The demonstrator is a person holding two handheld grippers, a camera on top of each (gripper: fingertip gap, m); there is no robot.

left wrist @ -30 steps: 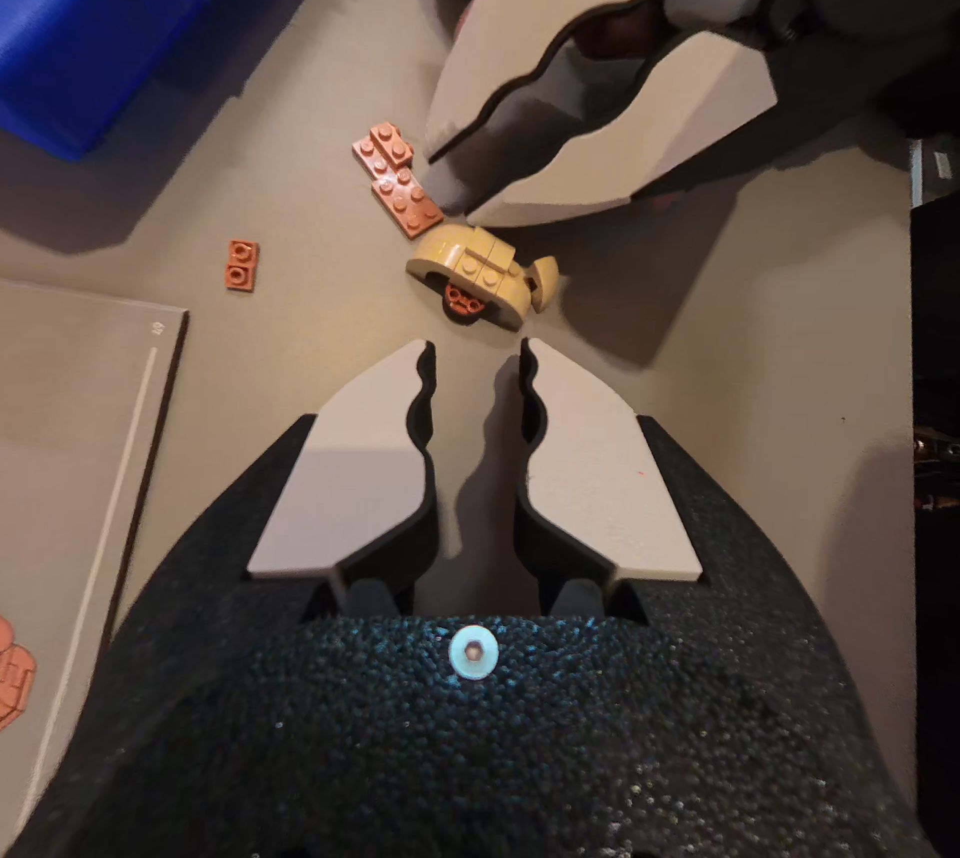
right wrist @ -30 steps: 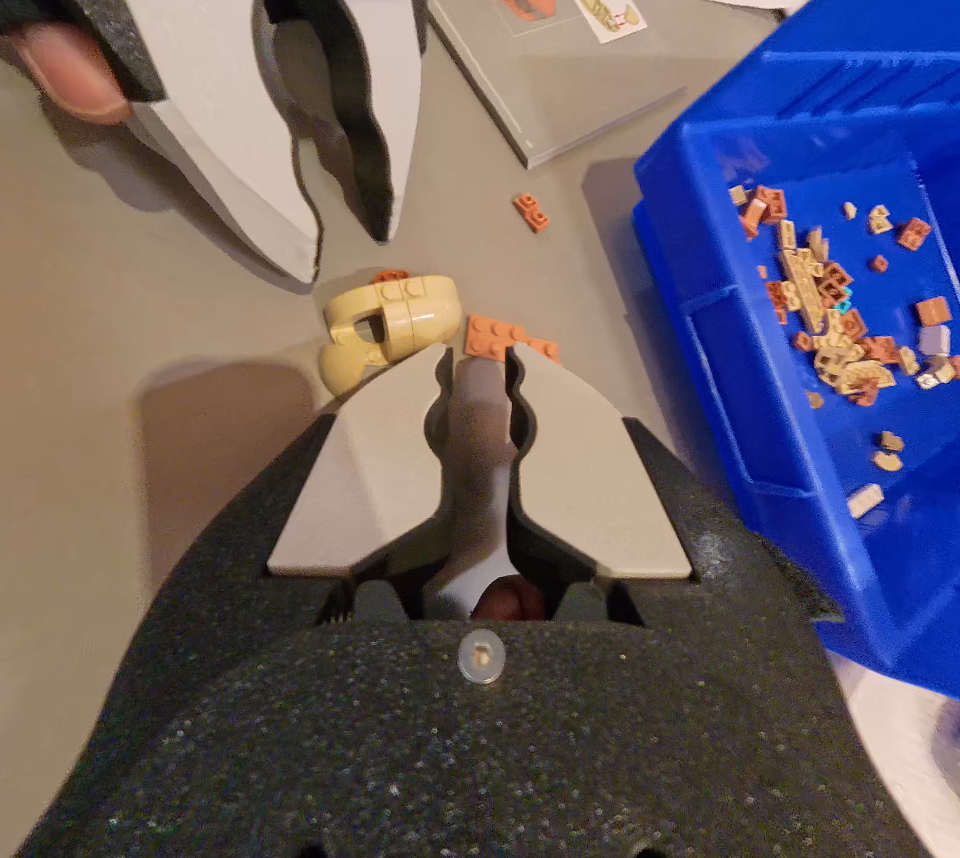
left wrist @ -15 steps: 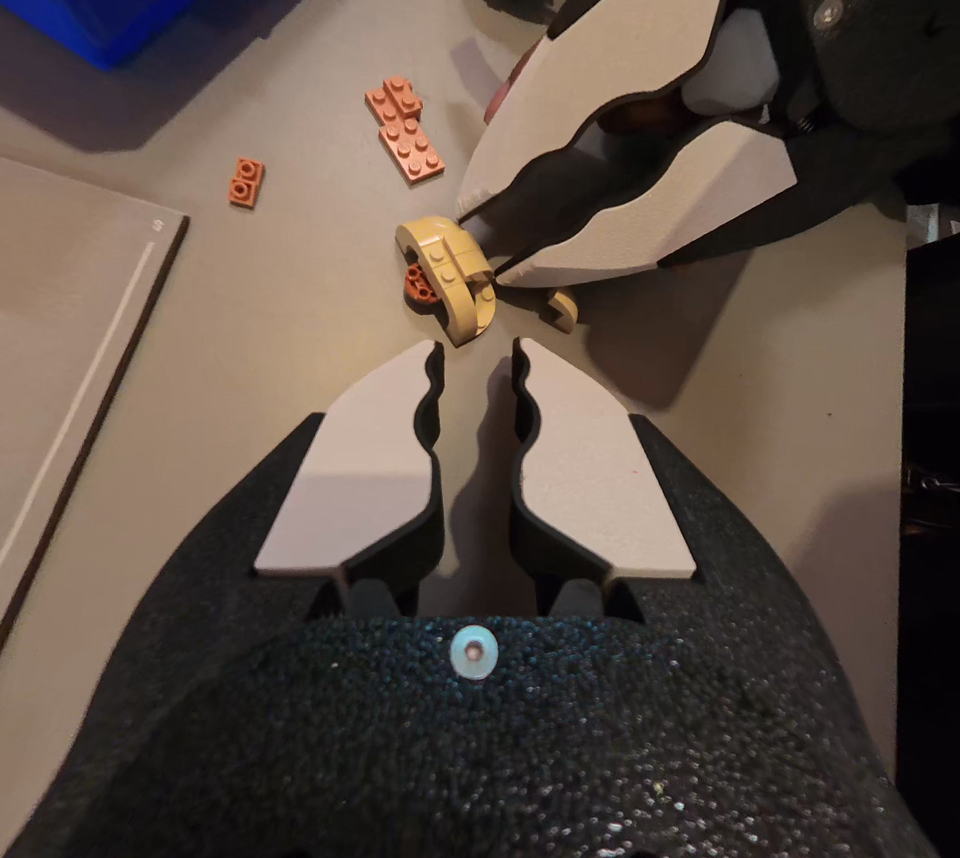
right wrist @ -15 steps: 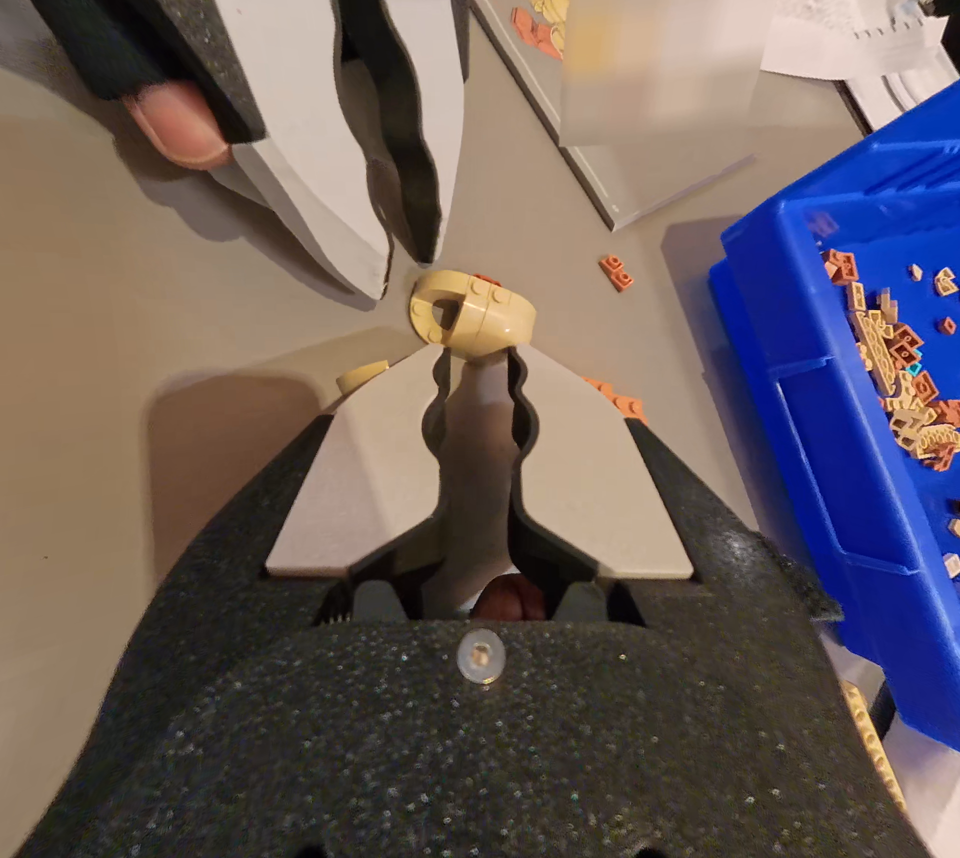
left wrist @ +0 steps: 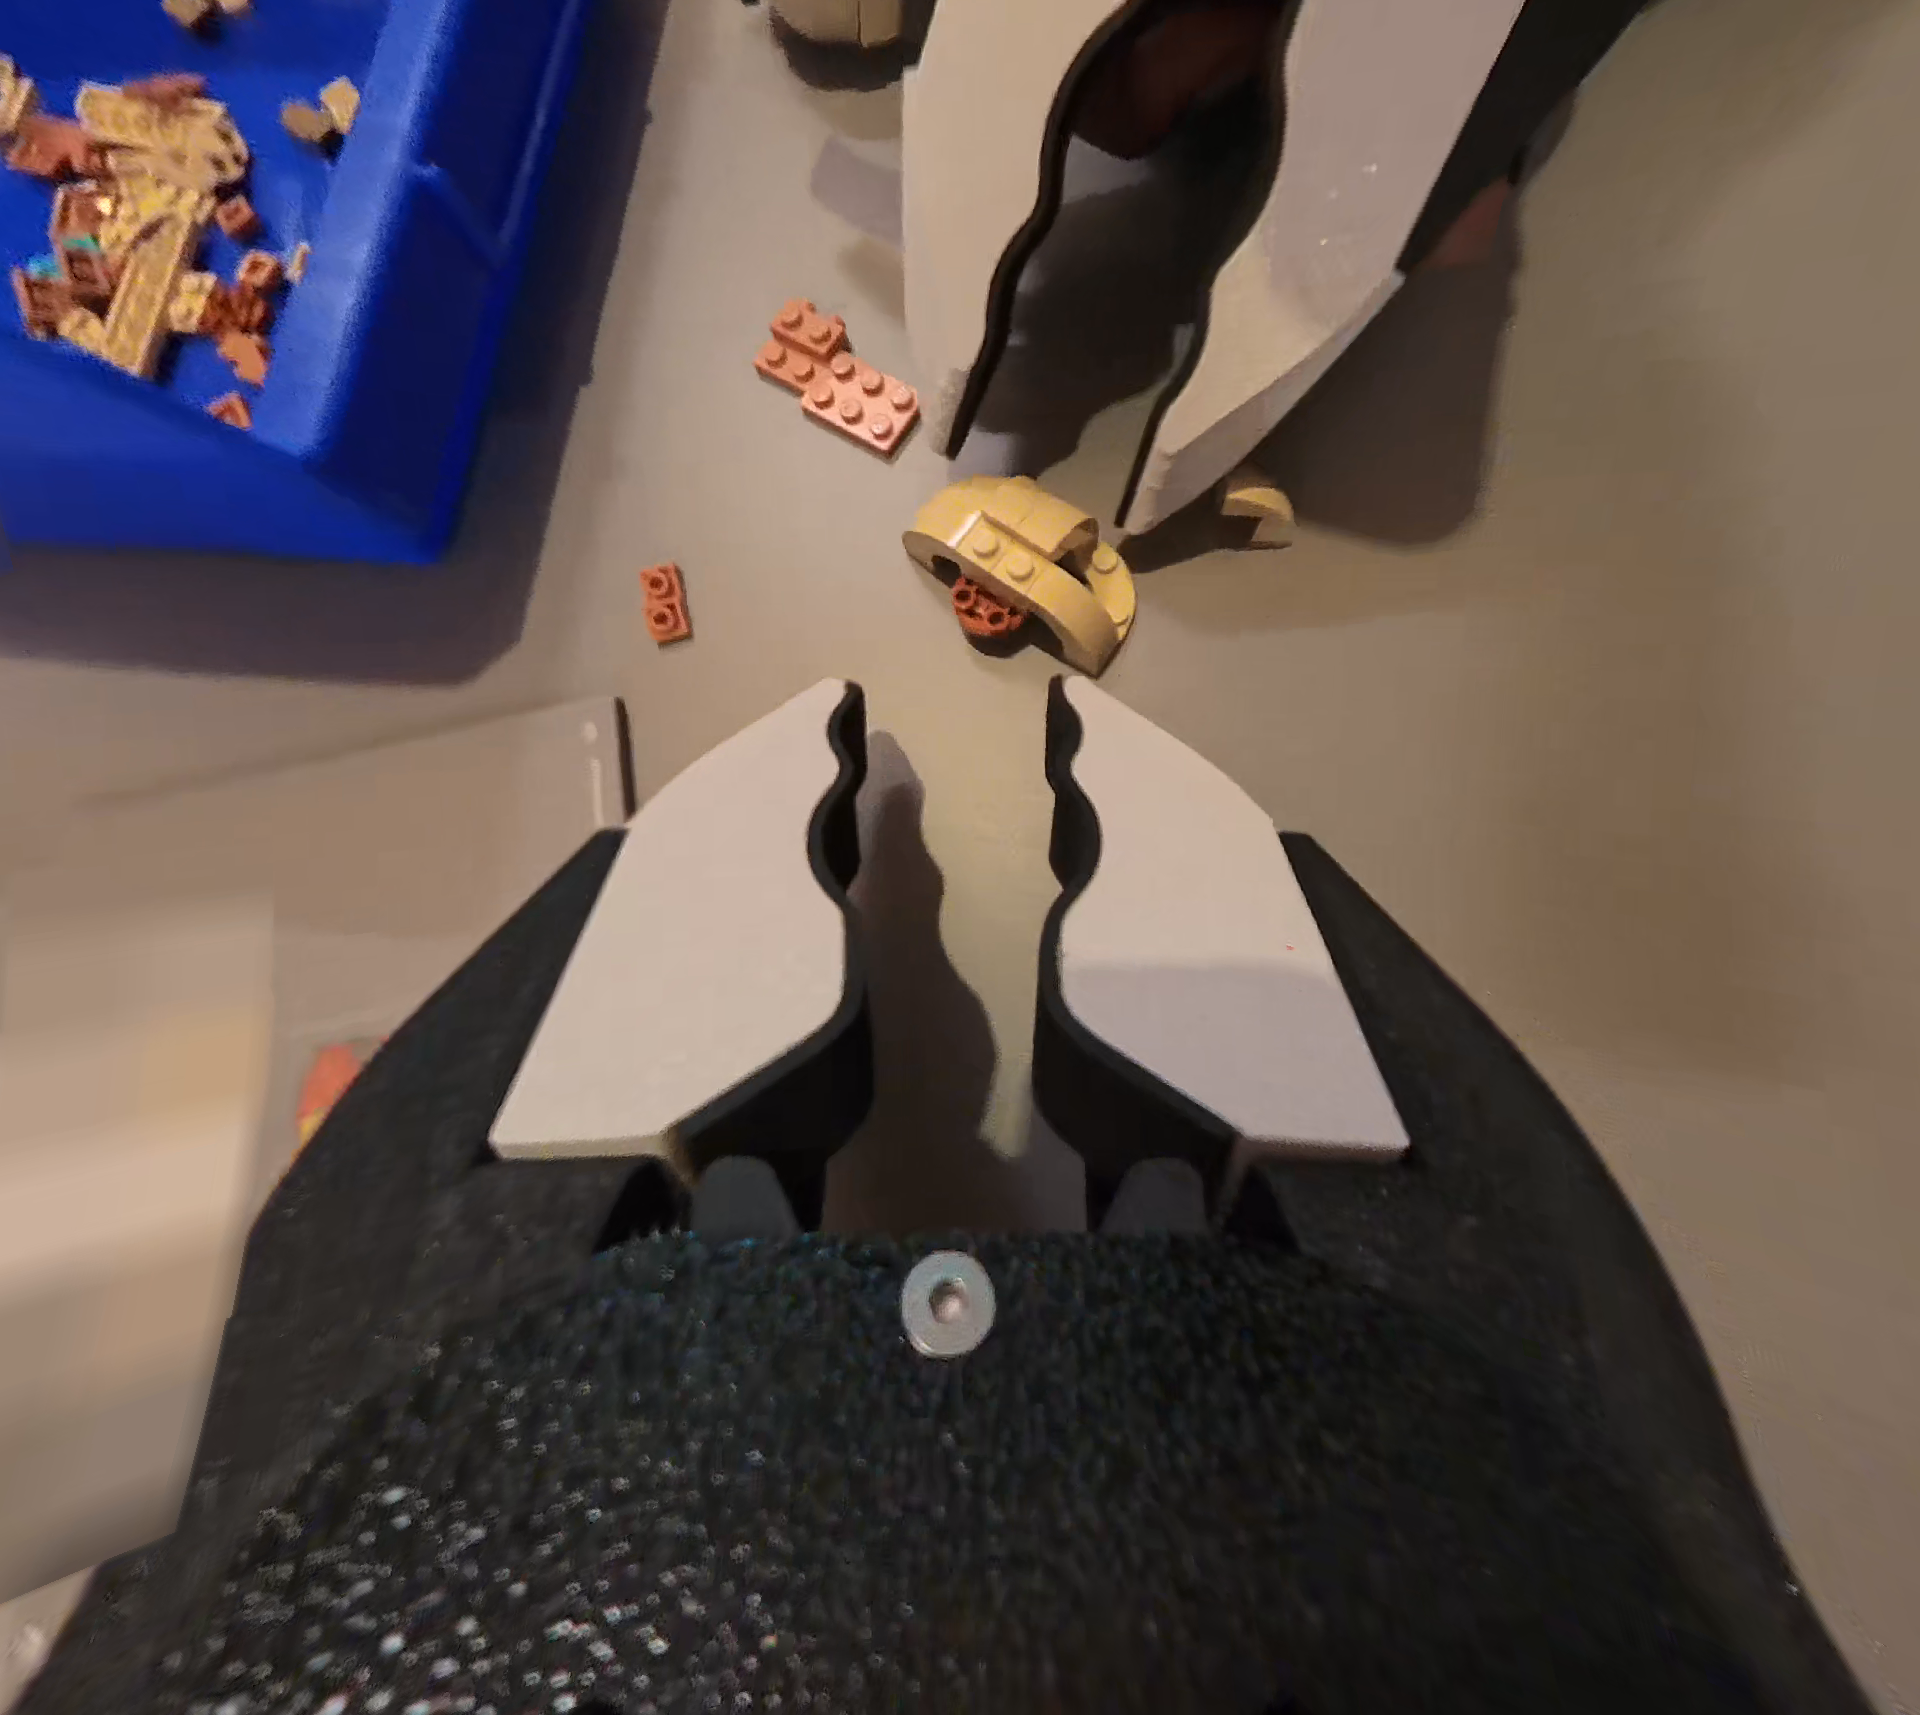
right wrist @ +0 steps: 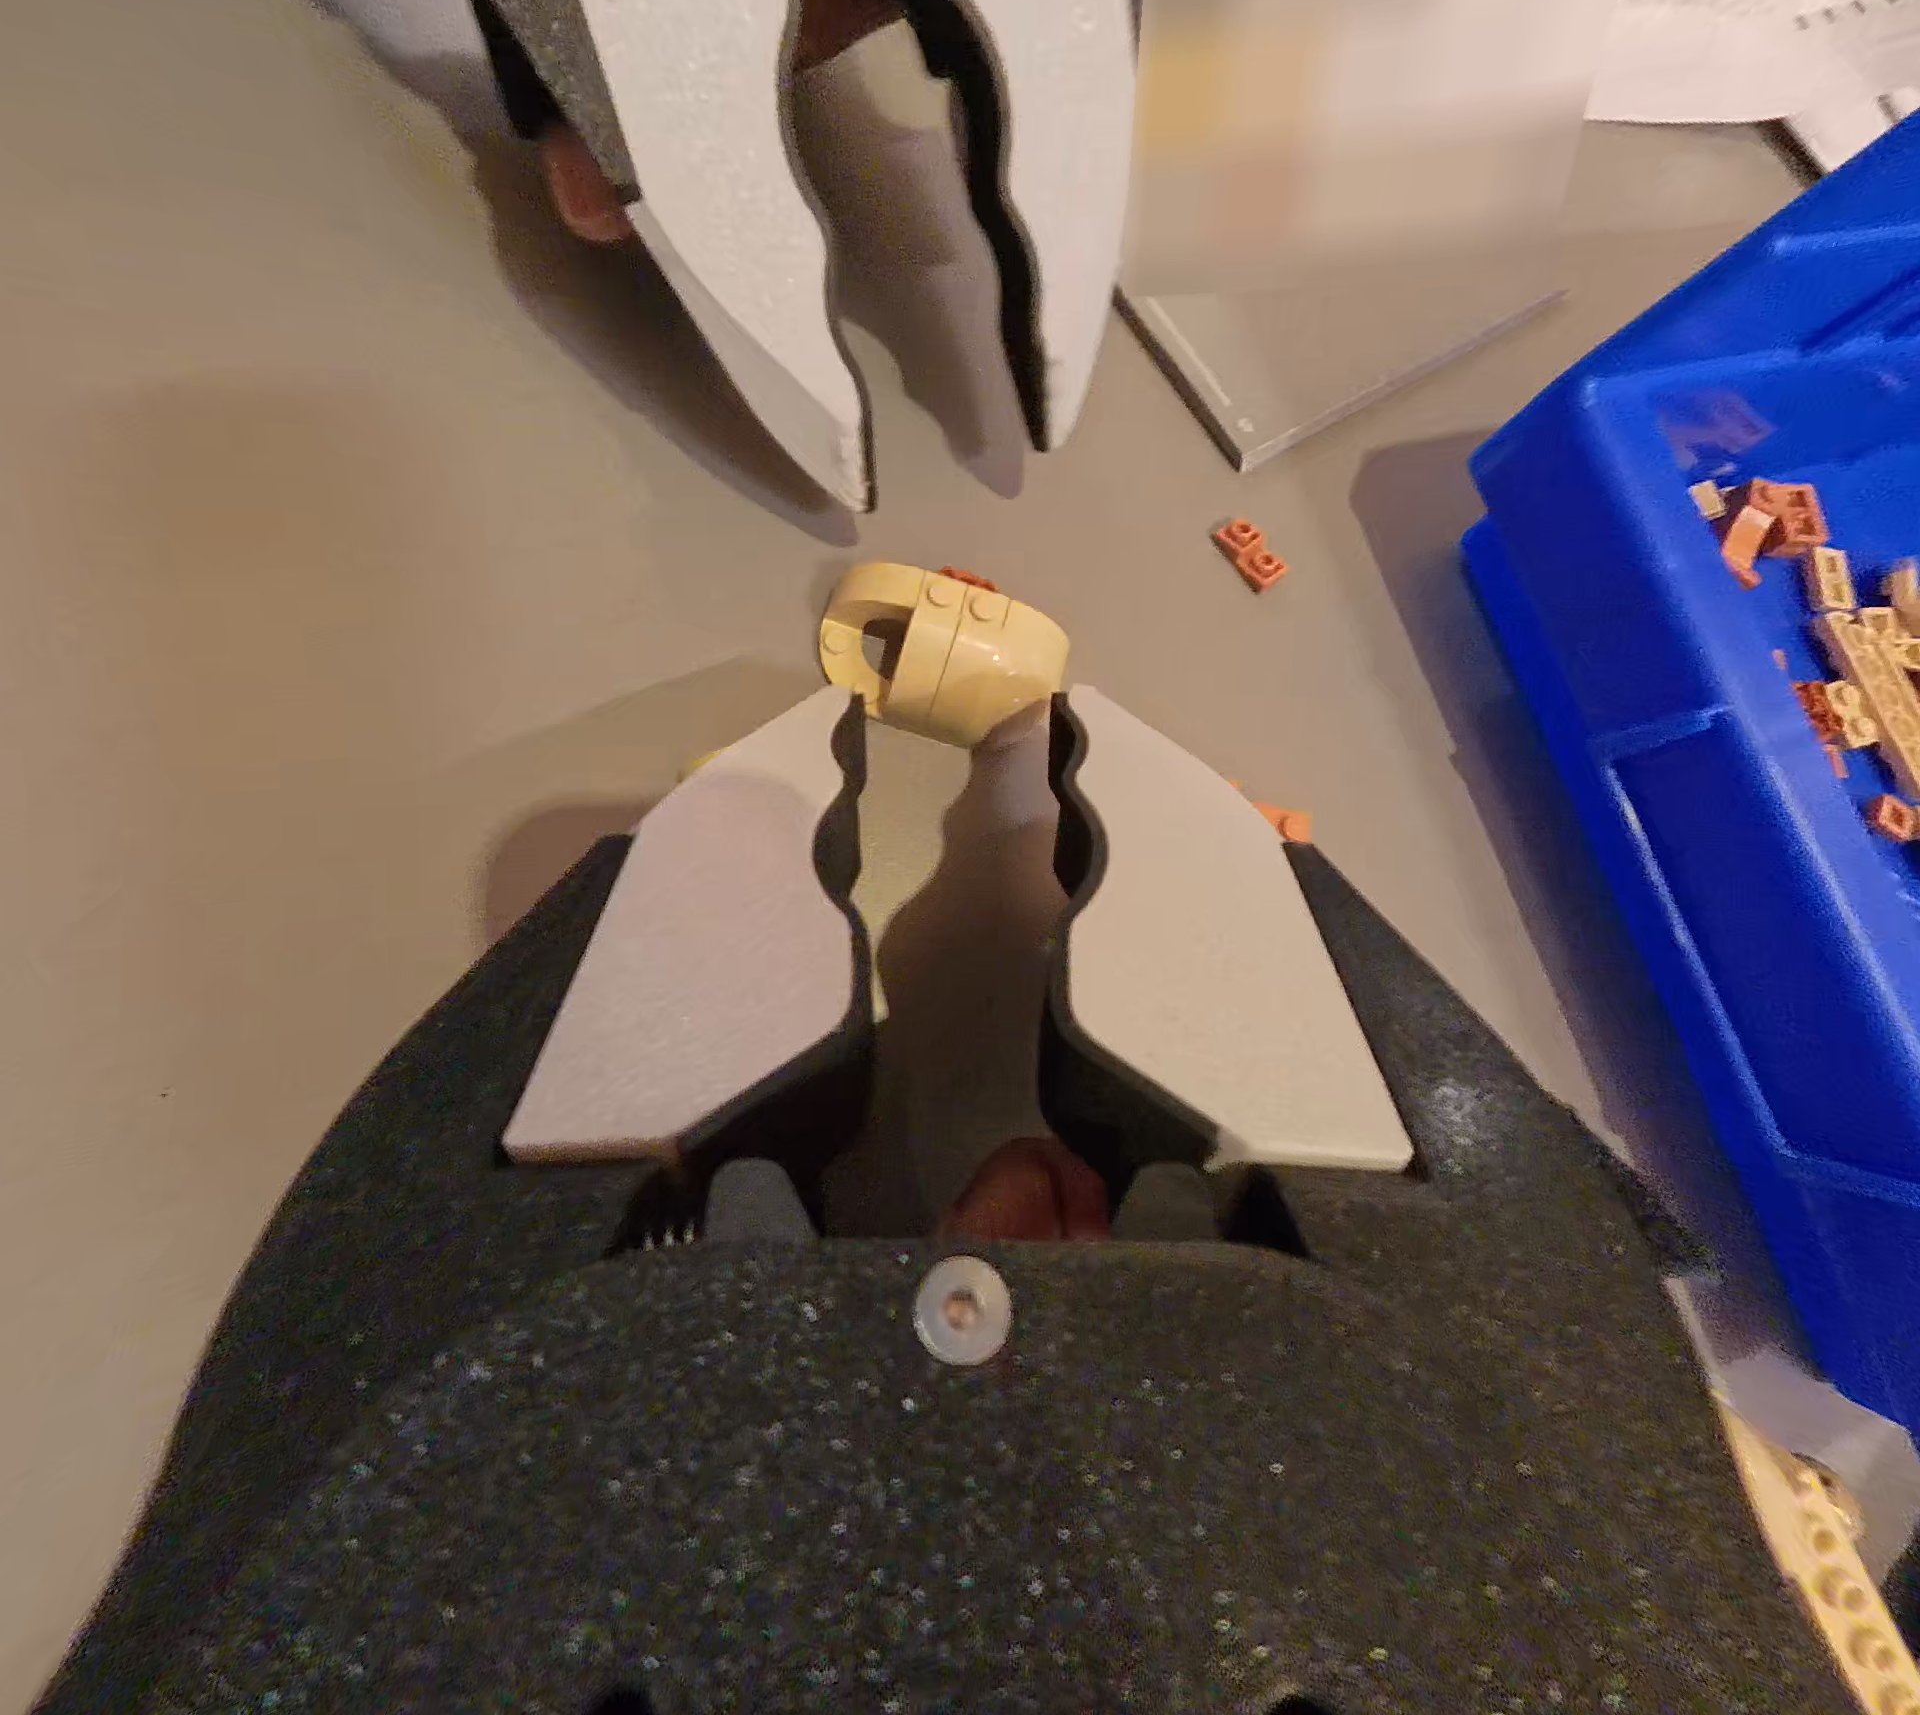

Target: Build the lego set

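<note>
A tan arched lego assembly (left wrist: 1023, 559) with a round brown piece (left wrist: 985, 614) under it lies on the grey table, between the two grippers. My left gripper (left wrist: 951, 694) is open and empty, its tips just short of the assembly. My right gripper (right wrist: 954, 701) is open, and the assembly (right wrist: 945, 652) sits right at its fingertips, not clamped. In the left wrist view the right gripper (left wrist: 1039, 476) points down at the assembly from the far side. In the right wrist view the left gripper (right wrist: 951, 470) faces me, open. A small tan piece (left wrist: 1257, 507) lies beside the right gripper's tip.
Two joined brown plates (left wrist: 836, 377) and a small brown plate (left wrist: 665, 603) lie left of the assembly. A blue bin (left wrist: 436, 231) with loose pieces stands at the far left; in the right wrist view it (right wrist: 1621, 730) is on the right. An instruction booklet (right wrist: 1351, 356) lies beyond. The grippers' ends are close to 4 cm from one another. From the left gripper's tips to the small brown plate (left wrist: 665, 603) is close to 5 cm. My right wrist view (right wrist: 1248, 543) looks at it from another angle.
The right gripper has swung round to face the left one and opened wider. The tan assembly has turned on the table. The left gripper's view has shifted so the blue bin shows.
</note>
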